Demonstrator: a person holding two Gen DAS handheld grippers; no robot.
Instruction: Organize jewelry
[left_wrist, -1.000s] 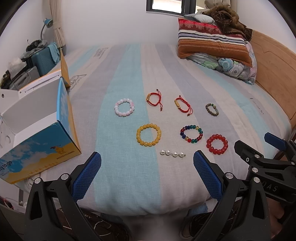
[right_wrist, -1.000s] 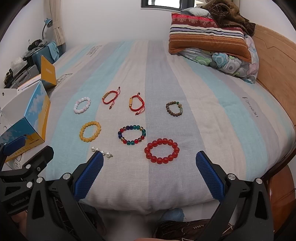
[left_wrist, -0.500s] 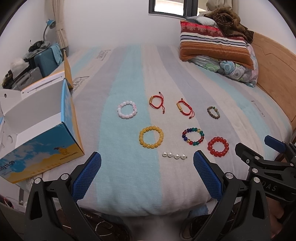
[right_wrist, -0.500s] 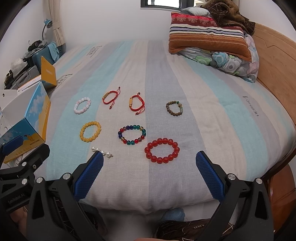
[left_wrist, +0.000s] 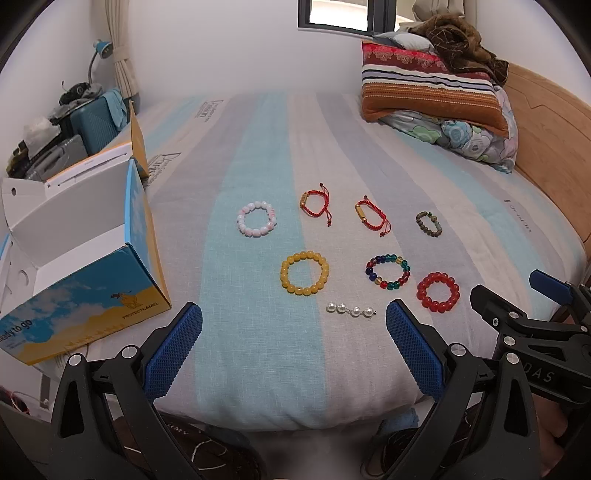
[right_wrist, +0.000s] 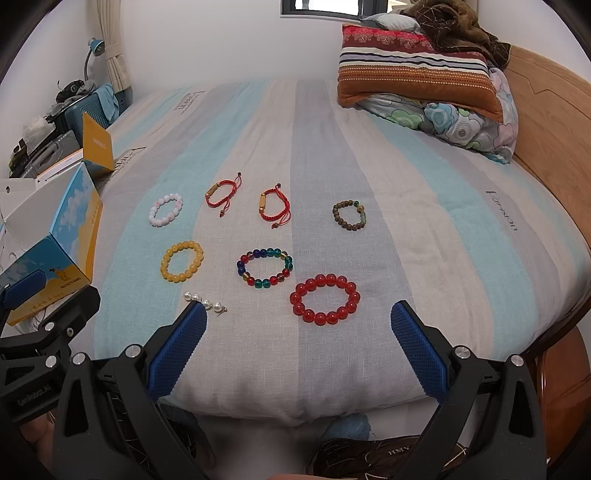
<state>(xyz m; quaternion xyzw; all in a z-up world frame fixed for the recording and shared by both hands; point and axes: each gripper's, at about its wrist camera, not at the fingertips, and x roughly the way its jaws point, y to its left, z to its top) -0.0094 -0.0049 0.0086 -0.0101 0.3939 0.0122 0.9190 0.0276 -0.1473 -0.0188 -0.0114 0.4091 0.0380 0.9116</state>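
Note:
Several bracelets lie on the striped bed. The back row holds a pink-white bead bracelet (left_wrist: 256, 218), two red cord bracelets (left_wrist: 316, 203) (left_wrist: 371, 218) and a small brown-green one (left_wrist: 428, 223). Nearer lie a yellow bead bracelet (left_wrist: 304, 272), a multicolour one (left_wrist: 388, 271), a red bead bracelet (right_wrist: 325, 299) and a short pearl strand (left_wrist: 351, 310). My left gripper (left_wrist: 293, 347) hangs open at the bed's front edge, empty. My right gripper (right_wrist: 299, 347) is open too, just short of the red bead bracelet.
An open blue-and-yellow cardboard box (left_wrist: 79, 266) sits at the bed's left edge. Pillows (left_wrist: 432, 92) and a blanket pile up at the far right by the wooden headboard (left_wrist: 546, 140). A suitcase and clutter (left_wrist: 85, 118) stand at the left wall.
Both views have shifted slightly; the jewelry sits a little lower and closer in the left wrist view. Nothing on the bed has moved, and both grippers stay open.

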